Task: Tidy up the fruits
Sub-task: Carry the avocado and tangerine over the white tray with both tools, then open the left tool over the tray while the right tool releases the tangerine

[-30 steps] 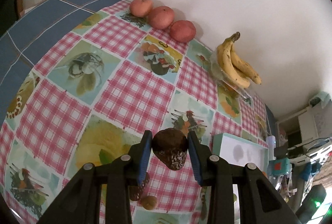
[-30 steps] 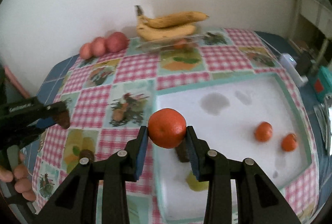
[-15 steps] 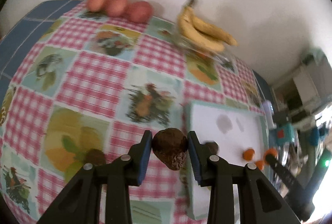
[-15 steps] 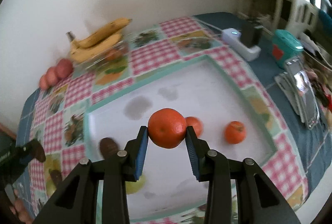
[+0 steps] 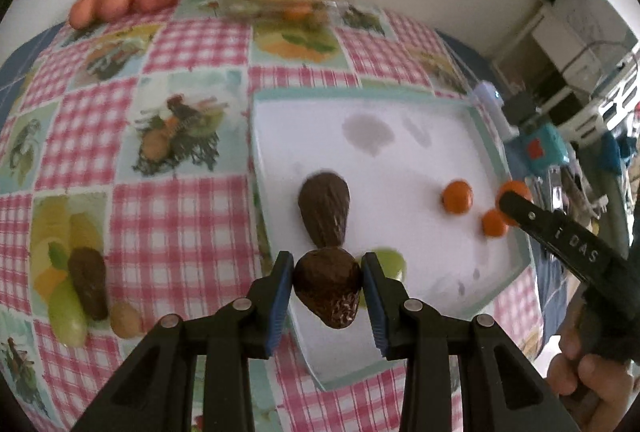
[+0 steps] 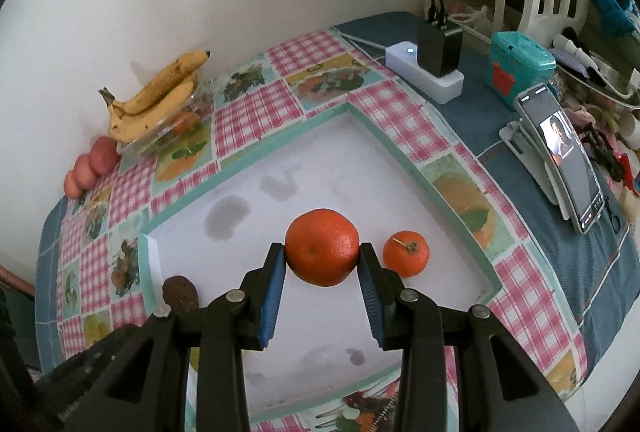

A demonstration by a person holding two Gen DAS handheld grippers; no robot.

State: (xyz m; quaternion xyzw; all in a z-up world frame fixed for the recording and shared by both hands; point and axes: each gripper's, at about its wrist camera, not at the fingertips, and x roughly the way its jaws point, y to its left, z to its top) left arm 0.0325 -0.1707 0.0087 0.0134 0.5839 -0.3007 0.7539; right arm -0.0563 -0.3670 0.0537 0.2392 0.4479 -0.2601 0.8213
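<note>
Between right gripper (image 6: 322, 272) jaws — tangerine (image 6: 322, 252); left gripper (image 5: 326, 282) — avocado (image 5: 327, 292).

Tray (image 6: 400, 152) centre bare & passable; 1 avocado (image 5: 324, 208) left, 2 tangerines (image 5: 458, 196) right block the sides

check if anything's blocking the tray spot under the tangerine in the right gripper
Nothing visible does. The right gripper is shut on the tangerine over bare white tray floor. A smaller tangerine lies just to its right, and the dark avocado sits well off to the left.
</note>
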